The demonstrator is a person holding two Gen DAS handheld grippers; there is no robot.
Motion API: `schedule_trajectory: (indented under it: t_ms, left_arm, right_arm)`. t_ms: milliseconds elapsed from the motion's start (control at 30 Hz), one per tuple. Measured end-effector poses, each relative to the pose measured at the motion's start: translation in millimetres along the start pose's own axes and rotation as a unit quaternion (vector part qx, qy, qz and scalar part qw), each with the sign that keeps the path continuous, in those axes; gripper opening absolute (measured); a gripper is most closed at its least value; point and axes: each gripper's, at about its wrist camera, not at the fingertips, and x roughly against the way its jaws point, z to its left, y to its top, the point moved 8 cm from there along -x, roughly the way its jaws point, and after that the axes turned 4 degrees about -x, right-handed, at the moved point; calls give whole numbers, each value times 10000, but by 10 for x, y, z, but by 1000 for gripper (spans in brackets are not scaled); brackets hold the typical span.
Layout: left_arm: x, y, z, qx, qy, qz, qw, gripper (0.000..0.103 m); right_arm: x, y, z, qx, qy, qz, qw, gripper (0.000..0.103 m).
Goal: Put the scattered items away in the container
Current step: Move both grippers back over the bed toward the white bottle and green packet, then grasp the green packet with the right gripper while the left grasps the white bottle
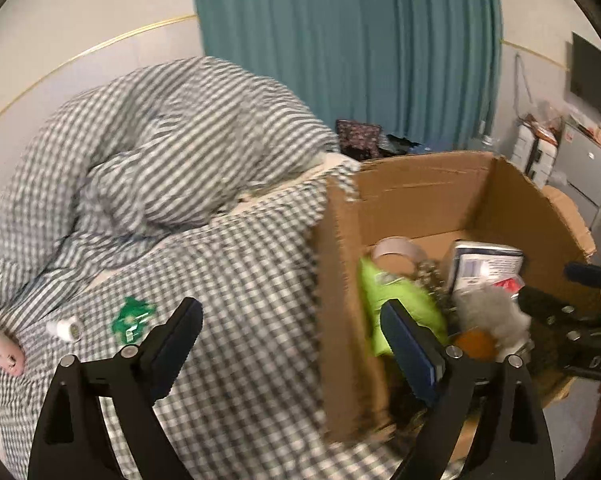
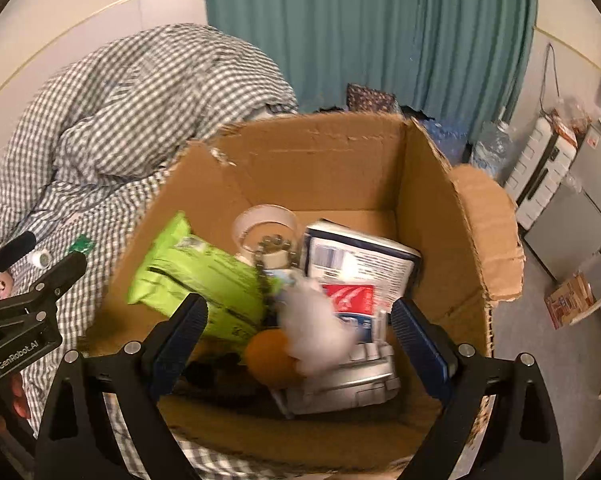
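Two pairs of tongs are at work here, and both stand spread wide with nothing between their pads: the right tongs (image 2: 298, 320) hang over the open cardboard box (image 2: 328, 148), while the left tongs (image 1: 290, 332) straddle the box's left wall, one finger over the bed and the other inside. The box sits on the checked bedcover (image 1: 228, 272) toward the bed's right edge, probably so that things gathered from the cover need only a short carry. Inside it lie a green packet (image 2: 204, 276), a roll of tape (image 2: 264, 222), a blue and white carton (image 2: 360, 264), an orange (image 2: 268, 354), a white fluffy thing (image 2: 316, 320) too blurred to name, and a silver object (image 2: 352, 380). The fluffy thing and the orange lie directly below the right tongs, apart from their fingers. Still out on the cover, near its left edge, are a small white bottle (image 1: 64, 328) and a green piece (image 1: 132, 318), both just beyond the left tongs' left finger. A pink-patterned object (image 1: 0, 352) at the far left edge is cut off and unclear. By my reading, the bottle and the green piece are what remain to collect.
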Motion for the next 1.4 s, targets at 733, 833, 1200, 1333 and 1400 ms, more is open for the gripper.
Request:
schedule_trajectory:
  t_ms: [733,833,1200,1333,1400]
  left_arm:
    - [-54,-1614,3319,2132,1991,781,9533,101]
    - [-272,-1631,3485,2280,1993,862,9491,101]
    - [-1086,-1412,3869,2766,1974,925,9359,101]
    - [-1347,-1438,4056,3060,2054,1025,9240,101]
    - [-1442,-1486,4103,3281,2058,1056,9159,101]
  right_arm:
    - [-526,-511,3056,2111,1333,438,9673,94]
    - [-744,-543,3294,2173,1441,623,9634,94]
    - [-1539,-335,3758,2003,1689,1072,9591,94]
    - [-1864,-294,3888,2012,1629,1199,9584,94]
    - [-1990,-320,3975,2037,1667,1288,9561,94]
